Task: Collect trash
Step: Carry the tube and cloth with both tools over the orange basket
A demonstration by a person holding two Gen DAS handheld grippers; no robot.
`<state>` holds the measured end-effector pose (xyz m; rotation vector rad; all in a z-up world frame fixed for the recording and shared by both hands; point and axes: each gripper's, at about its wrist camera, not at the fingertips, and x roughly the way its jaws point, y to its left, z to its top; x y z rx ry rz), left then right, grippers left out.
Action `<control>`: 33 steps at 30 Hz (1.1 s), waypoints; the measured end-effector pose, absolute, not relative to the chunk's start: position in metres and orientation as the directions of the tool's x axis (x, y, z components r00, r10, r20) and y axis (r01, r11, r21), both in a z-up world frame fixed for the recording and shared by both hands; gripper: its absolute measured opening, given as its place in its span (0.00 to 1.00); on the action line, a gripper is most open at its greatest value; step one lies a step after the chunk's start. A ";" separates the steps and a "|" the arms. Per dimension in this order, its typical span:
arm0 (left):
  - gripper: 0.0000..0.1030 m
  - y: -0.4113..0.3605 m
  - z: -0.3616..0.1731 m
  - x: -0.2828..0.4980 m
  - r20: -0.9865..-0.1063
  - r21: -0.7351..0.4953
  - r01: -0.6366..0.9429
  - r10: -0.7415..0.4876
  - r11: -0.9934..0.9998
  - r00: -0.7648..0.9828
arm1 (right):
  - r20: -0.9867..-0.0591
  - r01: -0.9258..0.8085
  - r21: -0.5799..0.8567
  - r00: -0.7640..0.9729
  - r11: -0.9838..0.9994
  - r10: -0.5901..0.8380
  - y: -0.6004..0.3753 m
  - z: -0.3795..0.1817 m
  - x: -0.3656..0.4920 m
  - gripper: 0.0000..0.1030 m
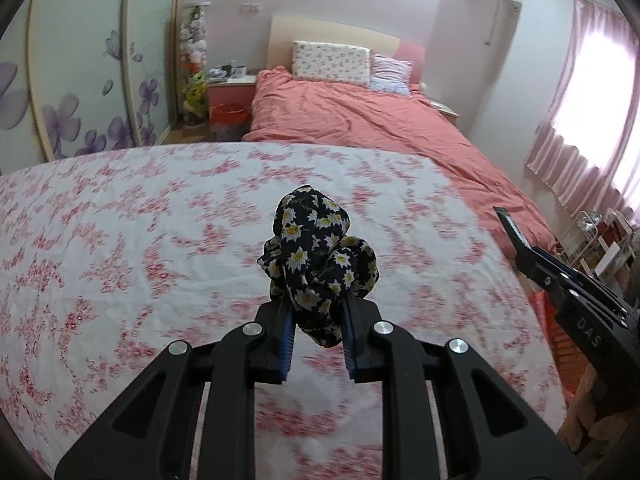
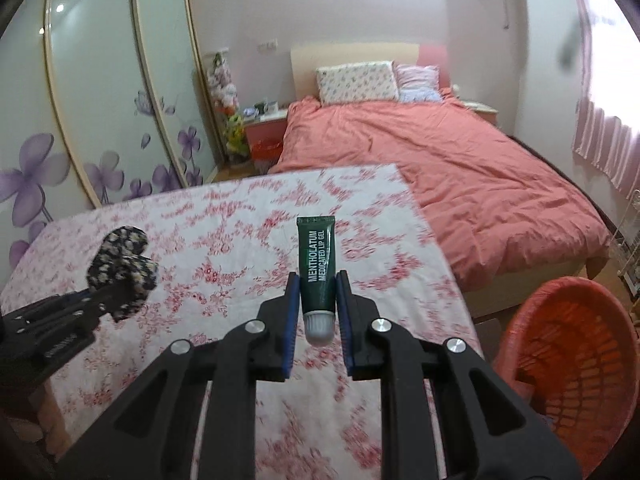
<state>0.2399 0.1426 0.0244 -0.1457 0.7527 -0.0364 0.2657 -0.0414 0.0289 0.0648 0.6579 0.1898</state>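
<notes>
Two hand-held grippers, each loaded, above a tabletop (image 2: 224, 240) covered in a white cloth with red floral print.

Left hand-held gripper (image 1: 318, 312): jaws drawn narrow and clamped on a scrunchie (image 1: 318, 256), black fabric with white and yellow daisies. Most of the fabric bunches up beyond the fingertips; a lower fold hangs between the blue pads (image 1: 287, 332). The item is lifted clear of the cloth. In the right wrist view the same pair appears at the left edge, over the tabletop's left part.

Right hand-held gripper (image 2: 318, 300): jaws drawn narrow and pressed on a dark green tube (image 2: 318, 264) printed "MENTHOLATUM MEDICATED LIP GEL". The tube stands lengthwise between the fingers, white cap toward the camera, crimped flat end pointing away past the fingertips. It is held off the tabletop.

Orange-red slotted plastic basket (image 2: 576, 356): beside the tabletop's right edge, low in the right wrist view, to the right of the held tube.

Background: bed (image 2: 460, 168) with a salmon duvet and two pillows, wardrobe doors (image 2: 120, 128) with purple flowers, pink curtains (image 1: 588, 92).
</notes>
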 end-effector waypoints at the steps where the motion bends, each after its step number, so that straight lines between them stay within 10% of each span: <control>1: 0.19 0.137 0.027 0.239 -0.675 -0.144 -0.009 -0.092 0.990 0.732 | -0.592 -0.148 0.123 0.782 0.981 0.192 -0.046 0.032 0.261 0.18; 33: 0.19 -0.080 0.043 0.204 -0.634 -0.133 0.452 -0.427 0.882 0.645 | -0.471 0.230 0.196 0.875 0.953 -0.114 -0.243 0.050 0.130 0.18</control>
